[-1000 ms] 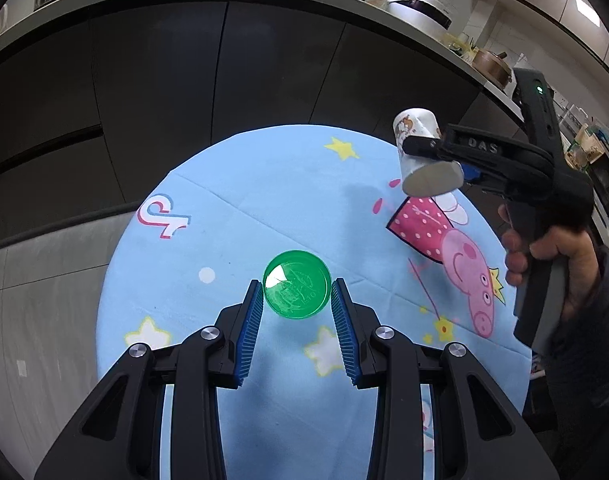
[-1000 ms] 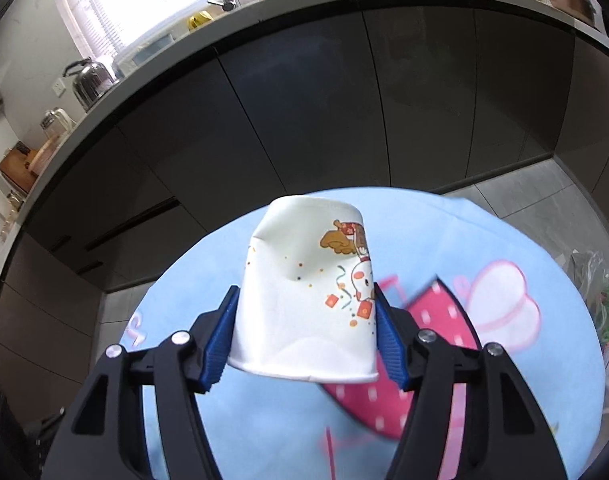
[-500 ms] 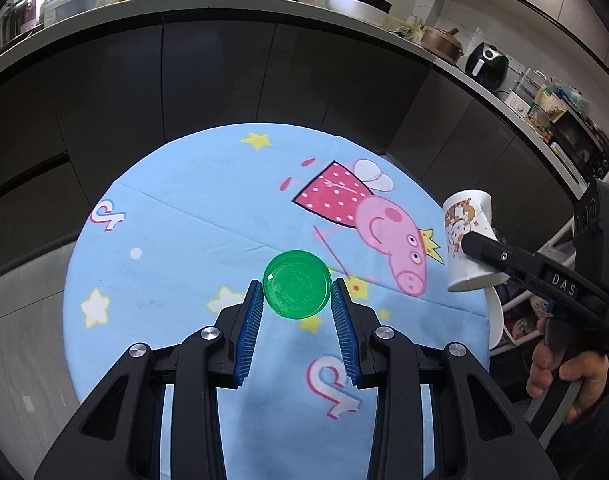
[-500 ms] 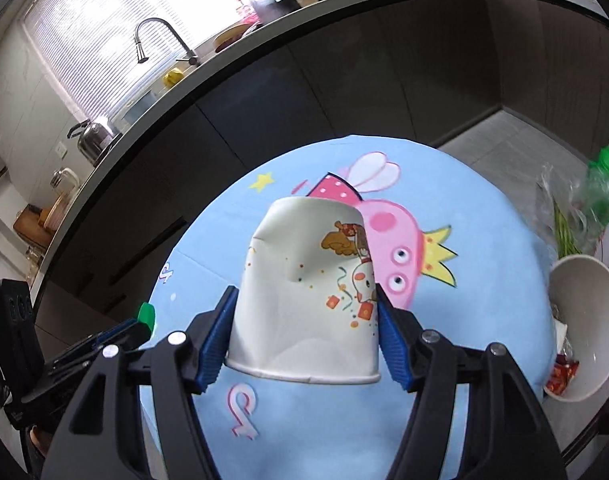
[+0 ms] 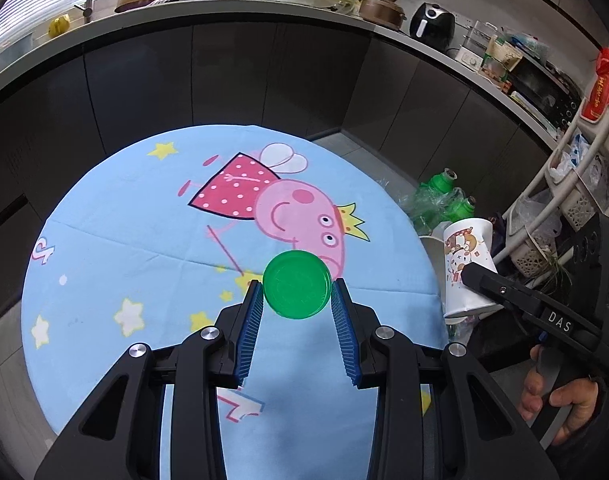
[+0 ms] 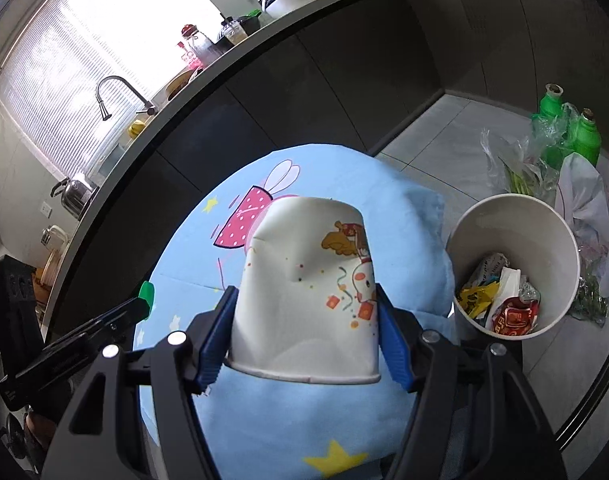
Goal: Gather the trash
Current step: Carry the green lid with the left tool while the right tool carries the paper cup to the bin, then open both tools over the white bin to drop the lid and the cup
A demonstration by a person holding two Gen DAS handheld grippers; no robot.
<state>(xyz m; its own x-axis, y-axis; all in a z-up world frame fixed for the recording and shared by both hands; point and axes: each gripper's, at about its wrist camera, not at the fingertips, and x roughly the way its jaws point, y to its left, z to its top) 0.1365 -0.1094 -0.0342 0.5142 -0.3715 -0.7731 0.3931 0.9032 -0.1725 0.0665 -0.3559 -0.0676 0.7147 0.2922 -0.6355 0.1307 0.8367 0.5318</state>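
both claws loaded. left gripper [image 5: 296, 295] of mine clamped on green lid [image 5: 297, 284], held above blue cartoon tablecloth [image 5: 144, 240]. right gripper [image 6: 306, 334] clamped on dented paper cup [image 6: 308, 300], cup upside down, rim toward me, over cloth edge. white bin [image 6: 516, 216] on floor just beside table, wrappers inside. green bottles [image 6: 584, 136] behind bin.

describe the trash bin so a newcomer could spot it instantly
Start at the round table with the blue cartoon cloth; look at the floor just past its right edge. The bin is a white, open-topped round tub holding crumpled wrappers, unlike the green bottles and loose plastic bags behind it.
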